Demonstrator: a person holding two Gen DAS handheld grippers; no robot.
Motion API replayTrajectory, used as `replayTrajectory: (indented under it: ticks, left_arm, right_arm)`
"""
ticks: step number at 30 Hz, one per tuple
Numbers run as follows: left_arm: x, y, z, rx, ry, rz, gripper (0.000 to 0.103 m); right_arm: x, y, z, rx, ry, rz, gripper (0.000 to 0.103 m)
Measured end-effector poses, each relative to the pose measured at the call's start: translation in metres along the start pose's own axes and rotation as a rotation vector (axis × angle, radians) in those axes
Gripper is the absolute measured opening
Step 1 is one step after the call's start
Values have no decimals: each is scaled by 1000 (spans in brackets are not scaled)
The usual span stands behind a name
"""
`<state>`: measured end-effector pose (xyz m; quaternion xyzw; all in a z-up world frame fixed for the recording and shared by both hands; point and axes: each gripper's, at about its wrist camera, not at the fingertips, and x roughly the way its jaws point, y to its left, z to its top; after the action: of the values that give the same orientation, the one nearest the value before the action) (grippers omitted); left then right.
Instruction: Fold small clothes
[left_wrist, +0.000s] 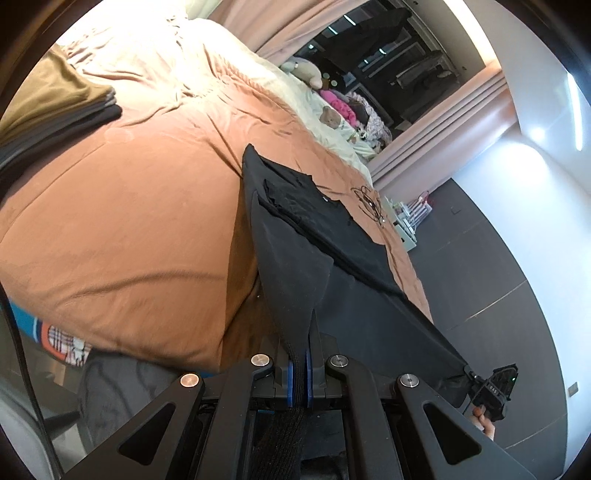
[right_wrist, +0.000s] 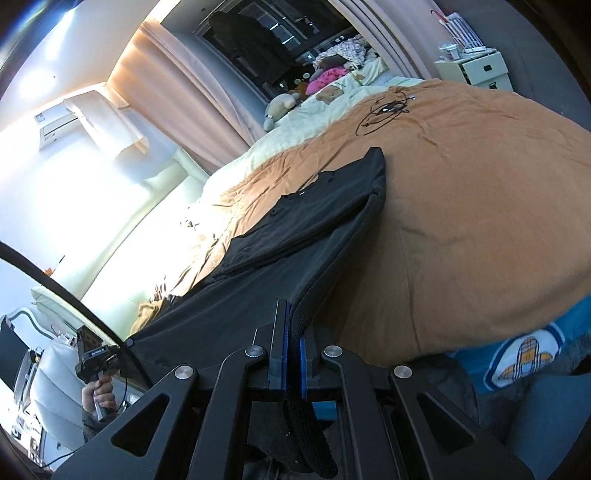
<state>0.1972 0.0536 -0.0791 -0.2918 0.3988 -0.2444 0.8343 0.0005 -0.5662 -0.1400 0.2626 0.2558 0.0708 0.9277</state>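
A wide bed takes up most of the room, covered by a rumpled orange-brown duvet (left_wrist: 122, 206) that gives way to cream bedding (left_wrist: 258, 70) at the far end. Up there, against the long pink curtains (right_wrist: 177, 103), sit a beige plush toy (right_wrist: 279, 105) and a heap of pink and patterned clothes (right_wrist: 332, 74). A dark window lies behind the curtains.

The black cotton garment (left_wrist: 295, 236) lies across the duvet, its far part folded flat on the bed and its near edge lifted off the surface. The left hand-held gripper (left_wrist: 302, 373) has its blue-padded jaws pressed together on one near corner of the black fabric. The right hand-held gripper (right_wrist: 293, 365) is likewise clamped on the ribbed hem at the other near corner, so the cloth stretches taut between the two.

A loose coil of thin black cable (right_wrist: 384, 109) rests on the duvet beyond the garment, well apart from it. At the left edge of the left wrist view a stack of folded clothes, olive on top and dark grey below (left_wrist: 55, 103), sits on the bed. Past the bed's far right side stands a small white storage cabinet (right_wrist: 476, 72) on a dark grey tiled floor (left_wrist: 491, 266). A white wall-mounted air conditioner (right_wrist: 55, 125) hangs on the bright wall.
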Motion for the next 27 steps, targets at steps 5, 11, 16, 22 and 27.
replayTrajectory:
  ticks: [5, 11, 16, 22, 27]
  left_arm:
    - [-19, 9, -20, -3, -4, -1, 3]
    - [-31, 19, -34, 6, -2, 4, 4]
    - [-23, 12, -24, 33, -11, 21, 4]
    - [-7, 0, 9, 68, -12, 34, 4]
    - [3, -21, 47, 115, -23, 42, 4]
  right_arm:
    - [-11, 2, -12, -4, 18, 3, 1]
    - [-17, 0, -15, 8, 31, 9, 1]
    - [-15, -6, -7, 16, 22, 12, 1]
    - [-4, -6, 17, -7, -28, 34, 1]
    - [22, 2, 48, -46, -61, 54, 1]
